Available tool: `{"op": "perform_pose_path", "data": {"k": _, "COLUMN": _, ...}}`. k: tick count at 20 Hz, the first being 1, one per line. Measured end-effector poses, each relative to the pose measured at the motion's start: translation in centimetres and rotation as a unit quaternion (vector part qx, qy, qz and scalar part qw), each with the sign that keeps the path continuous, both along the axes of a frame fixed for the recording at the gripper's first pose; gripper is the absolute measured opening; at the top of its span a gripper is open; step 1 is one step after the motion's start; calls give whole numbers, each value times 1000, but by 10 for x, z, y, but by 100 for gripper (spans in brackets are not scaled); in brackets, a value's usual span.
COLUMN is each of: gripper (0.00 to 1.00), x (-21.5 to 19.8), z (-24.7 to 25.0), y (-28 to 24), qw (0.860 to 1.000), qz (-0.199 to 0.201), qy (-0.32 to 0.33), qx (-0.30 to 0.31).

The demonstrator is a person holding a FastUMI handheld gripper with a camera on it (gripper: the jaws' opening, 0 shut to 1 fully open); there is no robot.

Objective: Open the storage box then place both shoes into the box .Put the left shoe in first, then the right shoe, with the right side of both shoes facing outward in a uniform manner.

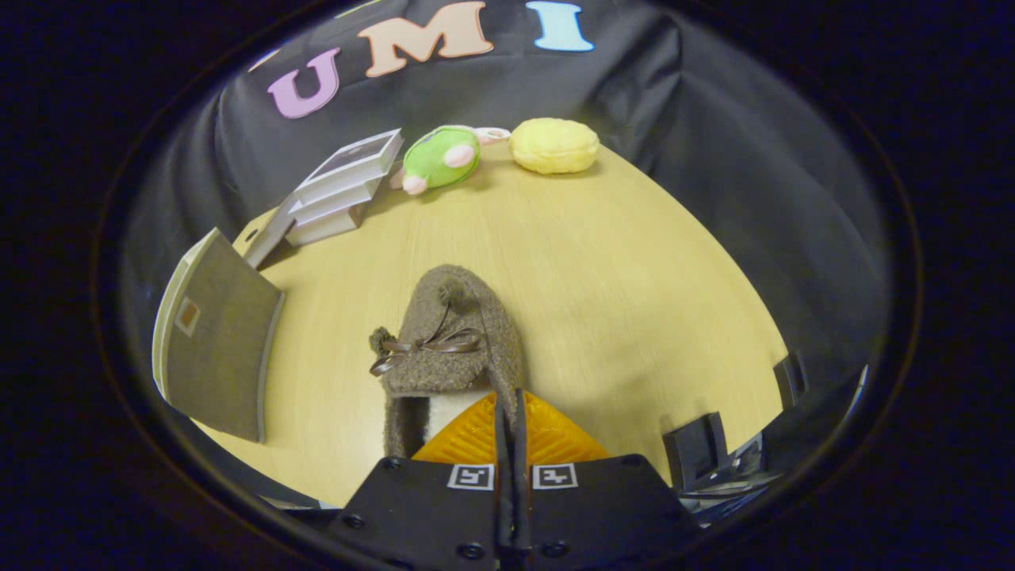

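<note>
The gripper [511,408] sits at the bottom centre of the frame, its two orange fingers [468,440] drawn together until only a thin dark seam runs between them. They meet at the right rim of the brown fuzzy shoe [452,333], right at the edge of its opening, and the rim appears to be pinched in that seam, though the contact itself is hard to make out from this angle. The shoe lies on the light wooden table [618,277] in the lower middle of the frame, toe pointing away toward the upper part of the picture, with a thin brown bow across its top and pale lining showing in the opening beside the left finger.

At the left of the frame stands the storage box [214,341], a grey panel with a pale edge, tilted and facing the table. Above it, toward the upper left, a stack of white boxes [345,186] rests near the cloth wall. A green plush toy [440,159] lies at the upper centre, and a yellow plush [553,146] lies just to its right. Black brackets [698,448] sit at the table's lower right edge.
</note>
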State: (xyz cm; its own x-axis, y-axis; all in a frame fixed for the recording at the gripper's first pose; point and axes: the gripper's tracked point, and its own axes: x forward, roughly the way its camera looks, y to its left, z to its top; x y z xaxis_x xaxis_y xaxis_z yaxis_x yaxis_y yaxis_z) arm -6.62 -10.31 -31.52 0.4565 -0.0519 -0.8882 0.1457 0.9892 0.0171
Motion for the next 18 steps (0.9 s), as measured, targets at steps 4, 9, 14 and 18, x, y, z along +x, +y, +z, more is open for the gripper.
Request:
{"op": "perform_pose_path", "data": {"k": 4, "gripper": 4, "x": -3, "z": 17, "y": 12, "qw": 1000, "qz": -25, "qy": -3, "qx": 5}}
{"op": "perform_pose_path", "data": {"k": 9, "gripper": 4, "x": -7, "z": 45, "y": 35, "qw": 999, "qz": -51, "qy": -8, "qx": 15}}
{"op": "perform_pose_path", "data": {"k": 14, "gripper": 4, "x": -4, "z": 75, "y": 64, "qw": 998, "qz": -63, "qy": -19, "qx": 23}}
{"op": "perform_pose_path", "data": {"k": 18, "gripper": 4, "x": 2, "z": 99, "y": 92, "qw": 997, "qz": -60, "qy": -33, "qx": 26}}
